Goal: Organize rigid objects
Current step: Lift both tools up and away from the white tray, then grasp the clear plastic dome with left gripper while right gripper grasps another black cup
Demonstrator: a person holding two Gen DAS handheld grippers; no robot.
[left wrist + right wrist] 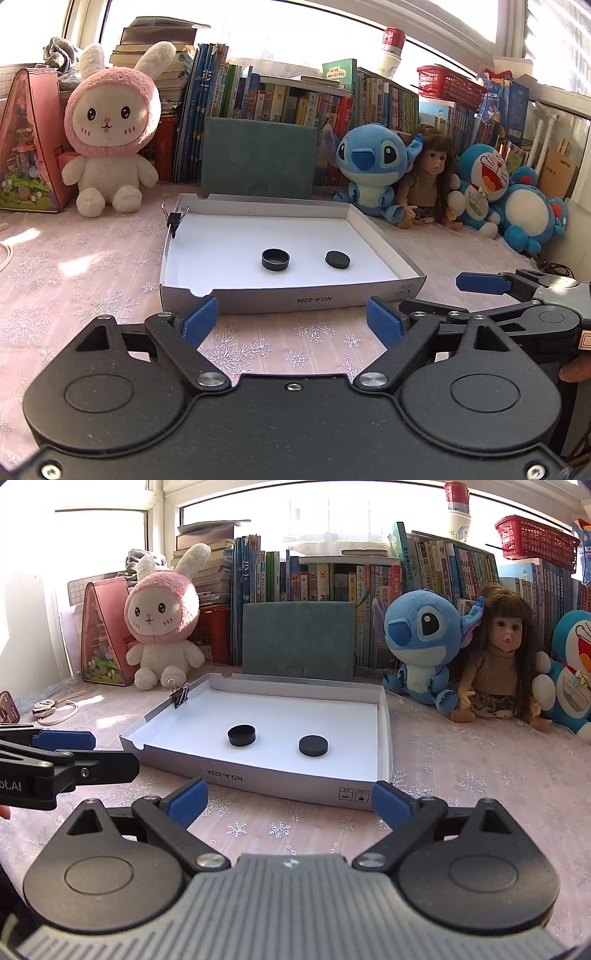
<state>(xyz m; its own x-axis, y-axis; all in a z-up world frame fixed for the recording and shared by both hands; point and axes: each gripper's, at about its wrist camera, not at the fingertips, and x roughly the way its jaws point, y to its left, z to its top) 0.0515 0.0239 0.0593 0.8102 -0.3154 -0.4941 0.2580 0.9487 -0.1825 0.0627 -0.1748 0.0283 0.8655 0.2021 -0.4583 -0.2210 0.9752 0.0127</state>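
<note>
A shallow white cardboard box tray [207, 295] [184, 758] lies on the table ahead. In it sit a small black round cup [275, 260] [241, 735], open side up, and a flat black round lid [337, 259] [313, 746] to its right. A black binder clip [173, 220] [180, 698] grips the tray's left wall. My left gripper [291, 321] is open and empty just in front of the tray. My right gripper [290, 799] is open and empty, also short of the tray's front wall.
Plush bunny [110, 129], Stitch toy [373, 162], doll [428, 173] and Doraemon toys [487, 184] line the back before rows of books. A green folder [258, 158] stands behind the tray. A cord and small device [48, 709] lie at far left.
</note>
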